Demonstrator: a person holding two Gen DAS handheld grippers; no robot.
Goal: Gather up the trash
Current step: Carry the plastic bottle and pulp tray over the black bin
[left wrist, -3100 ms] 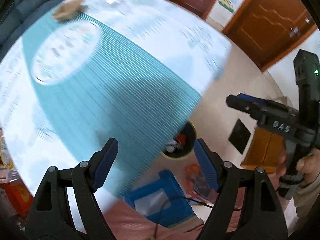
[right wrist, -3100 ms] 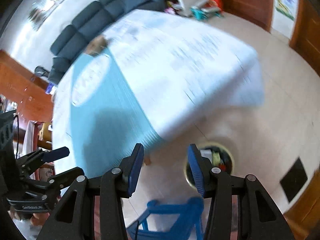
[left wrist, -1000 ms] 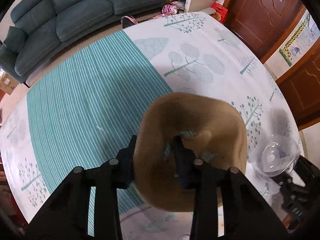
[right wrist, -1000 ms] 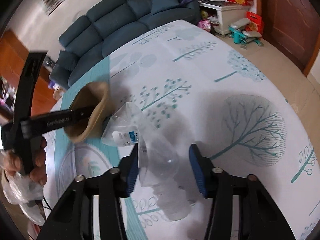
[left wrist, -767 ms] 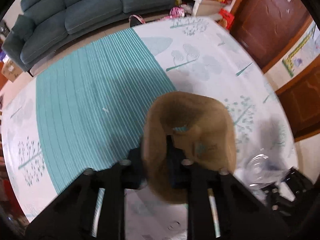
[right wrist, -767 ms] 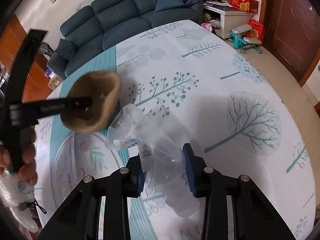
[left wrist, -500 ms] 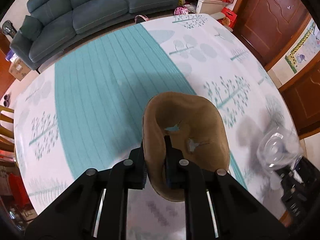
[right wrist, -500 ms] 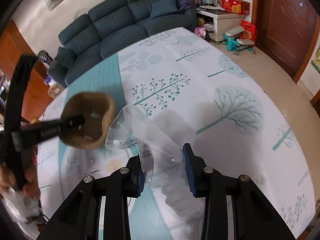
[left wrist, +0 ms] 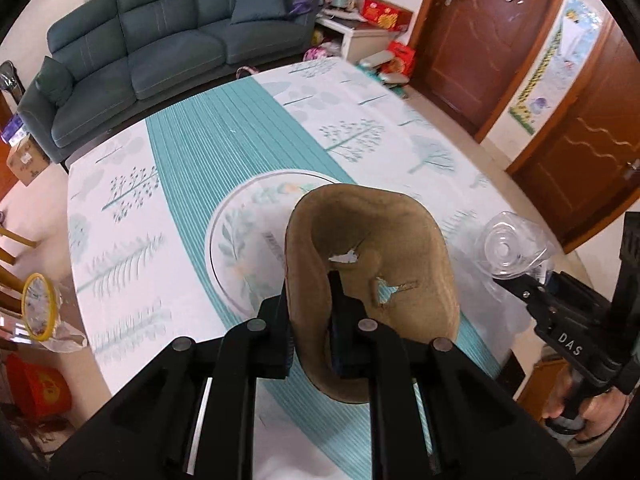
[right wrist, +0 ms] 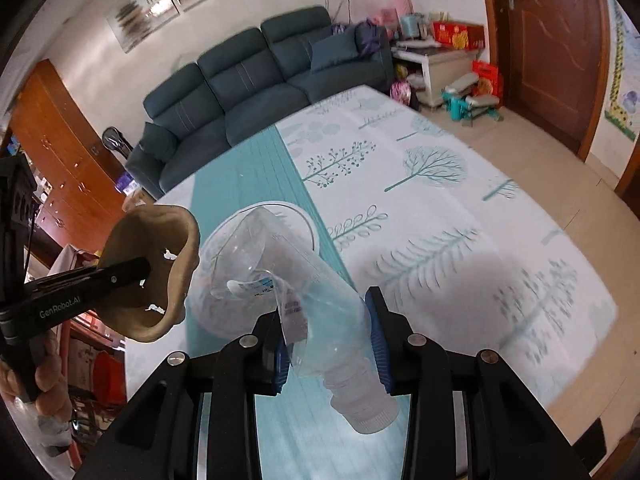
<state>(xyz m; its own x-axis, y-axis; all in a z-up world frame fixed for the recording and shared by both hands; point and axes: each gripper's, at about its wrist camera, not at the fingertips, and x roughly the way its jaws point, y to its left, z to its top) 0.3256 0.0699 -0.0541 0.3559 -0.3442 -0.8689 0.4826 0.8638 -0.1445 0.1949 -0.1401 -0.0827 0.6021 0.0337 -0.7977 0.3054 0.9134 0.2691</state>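
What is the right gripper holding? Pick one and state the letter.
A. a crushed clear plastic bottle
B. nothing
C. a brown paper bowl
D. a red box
A: the right gripper has its blue pads closed on the crushed clear plastic bottle, cap end toward the camera, while the torn brown bowl is in the left gripper.

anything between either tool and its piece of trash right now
No. The left tool is shut on the wall of the brown cup, and the right tool is shut on the bottle. Both are held above the table; no bin is visible.
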